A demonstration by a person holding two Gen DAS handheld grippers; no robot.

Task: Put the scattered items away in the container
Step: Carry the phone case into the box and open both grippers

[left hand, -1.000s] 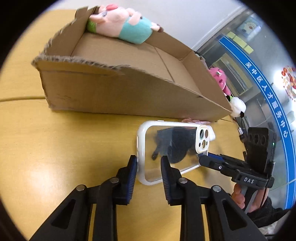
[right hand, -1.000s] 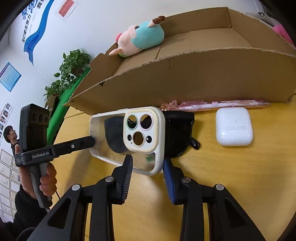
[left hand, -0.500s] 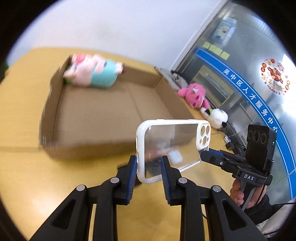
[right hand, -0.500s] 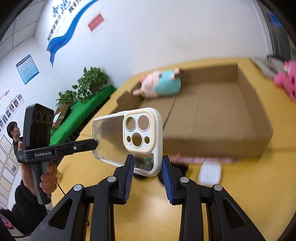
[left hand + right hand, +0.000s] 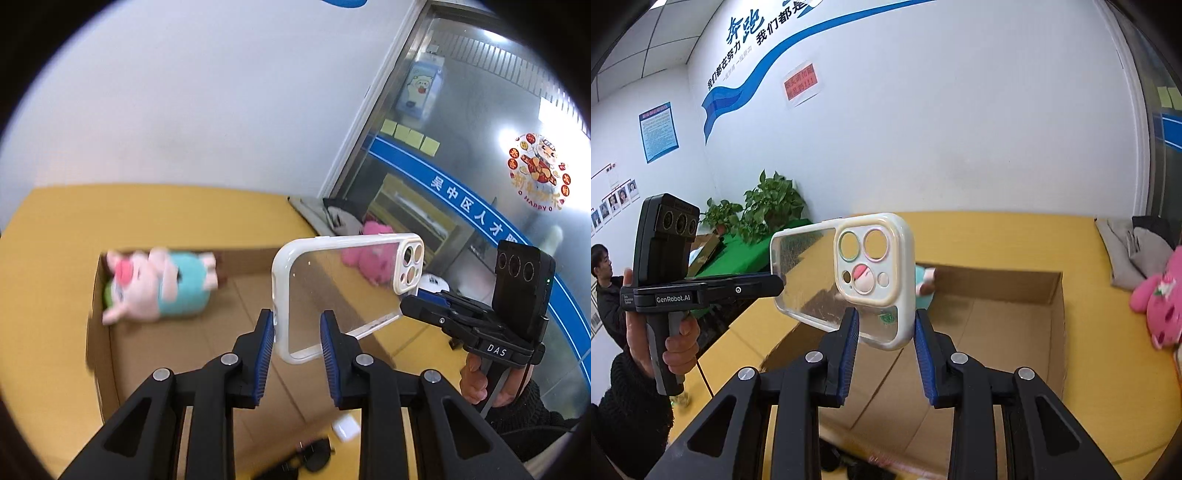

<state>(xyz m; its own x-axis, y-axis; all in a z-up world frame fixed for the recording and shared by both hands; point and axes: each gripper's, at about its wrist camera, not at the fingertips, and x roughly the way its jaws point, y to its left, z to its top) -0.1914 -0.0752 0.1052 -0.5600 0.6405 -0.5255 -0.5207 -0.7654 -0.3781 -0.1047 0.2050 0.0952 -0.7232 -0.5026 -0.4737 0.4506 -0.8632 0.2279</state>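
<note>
1. Counter [image 5: 155, 214]: the yellow top that carries the box; a pink plush [image 5: 1156, 299] and folded grey cloth [image 5: 1123, 243] lie at its far end.
2. Box [image 5: 1008, 295]: open cardboard container on the counter, below my two tools. A pig plush [image 5: 159, 284] in a teal top lies on its side in the box's far corner.
3. My left hand-held gripper [image 5: 297, 328]: clenched on the plain end of the case, one blue pad on each side of its rim. In the right wrist view my hand [image 5: 661, 336] grips its handle.
4. My right hand-held gripper [image 5: 884, 325]: clenched on the camera-cutout end of the same case.
5. Case [image 5: 343, 288]: clear phone case with a white rim, held in the air between both tools, above the box.
6. Earbud case [image 5: 345, 430]: small and white, on the counter just outside the box's near wall.
7. Dark item [image 5: 314, 459]: beside the earbud case; too blurred to name.
</note>
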